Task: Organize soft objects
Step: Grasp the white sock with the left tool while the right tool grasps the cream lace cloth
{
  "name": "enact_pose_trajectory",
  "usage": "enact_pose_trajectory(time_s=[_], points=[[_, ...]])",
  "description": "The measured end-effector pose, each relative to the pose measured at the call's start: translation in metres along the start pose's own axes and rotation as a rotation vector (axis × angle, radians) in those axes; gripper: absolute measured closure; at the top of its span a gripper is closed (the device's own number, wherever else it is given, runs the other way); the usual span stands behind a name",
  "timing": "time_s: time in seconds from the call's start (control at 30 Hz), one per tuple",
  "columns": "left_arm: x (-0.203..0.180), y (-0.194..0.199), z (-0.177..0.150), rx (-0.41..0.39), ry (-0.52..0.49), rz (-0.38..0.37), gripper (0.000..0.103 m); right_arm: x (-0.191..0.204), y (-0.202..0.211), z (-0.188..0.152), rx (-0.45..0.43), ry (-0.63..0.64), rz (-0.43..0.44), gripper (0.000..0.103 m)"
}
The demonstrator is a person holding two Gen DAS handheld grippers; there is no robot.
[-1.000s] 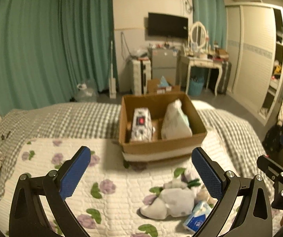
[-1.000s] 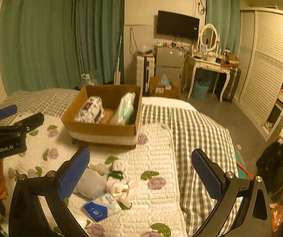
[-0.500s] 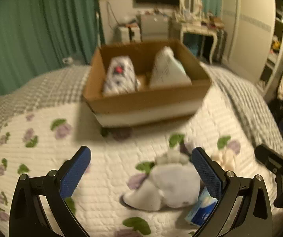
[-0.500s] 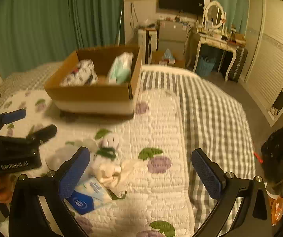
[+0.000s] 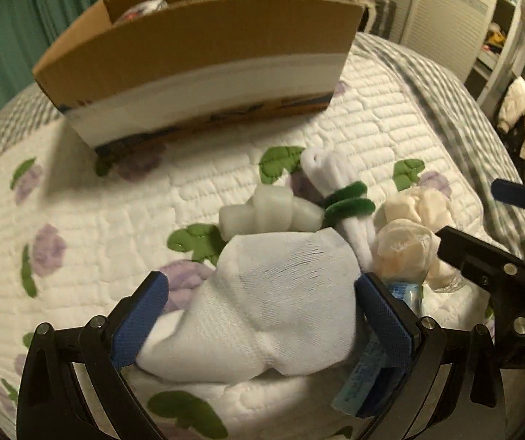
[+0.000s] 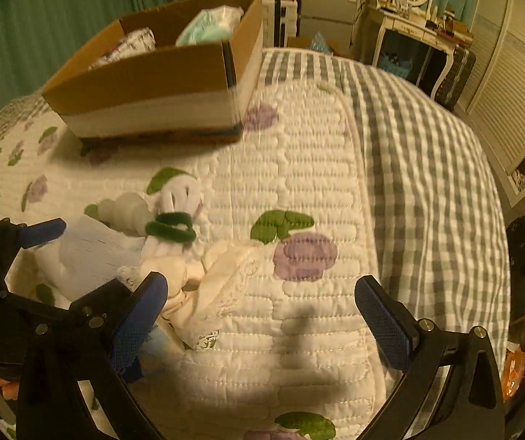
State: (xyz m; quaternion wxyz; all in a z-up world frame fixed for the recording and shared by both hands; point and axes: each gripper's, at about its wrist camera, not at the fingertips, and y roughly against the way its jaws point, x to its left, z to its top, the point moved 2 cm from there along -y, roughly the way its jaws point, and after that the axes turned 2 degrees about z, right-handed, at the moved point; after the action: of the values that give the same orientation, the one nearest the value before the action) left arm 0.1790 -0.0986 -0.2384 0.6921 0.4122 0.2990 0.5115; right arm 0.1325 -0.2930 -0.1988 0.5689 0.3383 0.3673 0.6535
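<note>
A pile of soft things lies on the quilted bed. A white sock [image 5: 273, 293] sits between the open jaws of my left gripper [image 5: 262, 315]. Behind it are a rolled white item [image 5: 262, 209], a white bundle tied with a green band [image 5: 346, 201], a cream lace cloth [image 5: 409, 242] and a blue tissue pack [image 5: 368, 370]. My right gripper [image 6: 262, 315] is open and empty over the quilt, its left finger next to the cream cloth [image 6: 203, 293]. The sock [image 6: 93, 253] and the banded bundle [image 6: 170, 220] also show there. A cardboard box [image 5: 196, 51] holds packs.
The box [image 6: 159, 84] stands at the far side of the flowered quilt [image 6: 317, 190]. A grey checked blanket [image 6: 427, 139] covers the bed to the right. A dressing table [image 6: 412, 25] and wardrobe stand beyond the bed.
Both grippers have dropped low and forward toward the pile. My left gripper now straddles the white sock. My right gripper has come down beside the cream cloth.
</note>
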Motion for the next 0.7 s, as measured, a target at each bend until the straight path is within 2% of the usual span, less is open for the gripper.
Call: enact_pose_trajectory(time_s=[0.13,0.2,0.3,0.33,0.43,0.5,0.57,0.7], points=[[0.007,-0.009,-0.002,0.012,0.037,-0.033,0.0,-0.008,-0.009,-0.001,0.025,-0.035,0.024,0.003],[0.009,-0.01,-0.004,0.005,0.042,-0.044,0.0,-0.01,-0.015,-0.002,0.044,-0.05,0.04,0.014],[0.006,-0.008,-0.01,0.005,0.012,-0.117,0.023,-0.008,-0.021,-0.004,0.069,-0.047,0.058,0.022],[0.005,-0.004,-0.012,0.003,-0.001,-0.127,0.027,-0.005,-0.023,-0.004,0.074,-0.04,0.069,0.026],[0.007,0.001,-0.016,0.001,-0.009,-0.148,0.036,0.007,-0.03,-0.006,0.1,0.016,0.071,0.046],[0.011,0.006,-0.018,-0.003,0.012,-0.161,0.04,0.016,-0.031,-0.008,0.103,0.049,0.072,0.072],[0.015,0.014,-0.019,-0.023,0.018,-0.143,0.042,0.021,-0.029,-0.009,0.097,0.061,0.093,0.086],[0.022,0.033,-0.021,-0.07,0.013,-0.102,0.044,0.027,-0.021,-0.01,0.072,0.073,0.083,0.094]])
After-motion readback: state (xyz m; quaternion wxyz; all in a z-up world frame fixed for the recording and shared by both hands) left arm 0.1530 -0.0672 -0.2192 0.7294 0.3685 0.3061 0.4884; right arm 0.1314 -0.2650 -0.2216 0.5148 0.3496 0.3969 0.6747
